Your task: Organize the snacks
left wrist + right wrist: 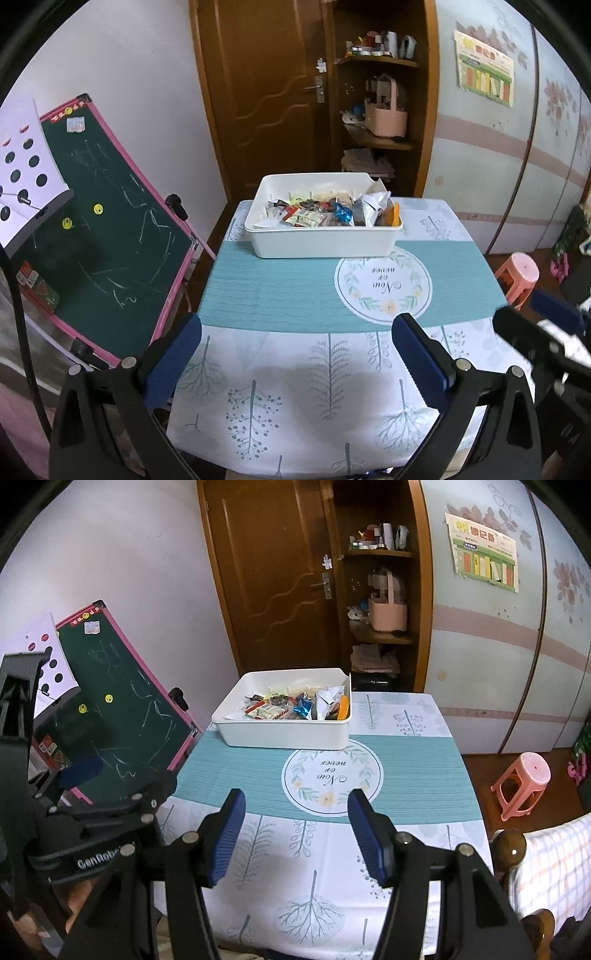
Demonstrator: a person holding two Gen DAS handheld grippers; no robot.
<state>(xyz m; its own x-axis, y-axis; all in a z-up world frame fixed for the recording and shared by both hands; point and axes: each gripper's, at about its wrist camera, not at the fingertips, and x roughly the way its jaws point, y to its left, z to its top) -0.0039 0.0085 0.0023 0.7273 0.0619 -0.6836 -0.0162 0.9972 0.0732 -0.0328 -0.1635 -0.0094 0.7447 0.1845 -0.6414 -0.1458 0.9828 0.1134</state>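
Crinkly foil and paper snack packets (325, 214) lie heaped in a white rectangular plastic tub (321, 245) at the far end of the desk (280, 295), well apart from both grippers. The left gripper (295, 354) and right gripper (295, 834) hover with jaws open and empty. A hasty grab into that loose pile could crush packets or shove the light tub towards the far edge.

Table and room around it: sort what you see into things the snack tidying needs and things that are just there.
For the job:
- white bin at the table's far edge
- snack packets piled inside it
- left tool, open, empty
- right tool, open, empty

Just there:
- tablecloth
- chalkboard easel
- pink stool
- pink basket on the shelf
- wall poster
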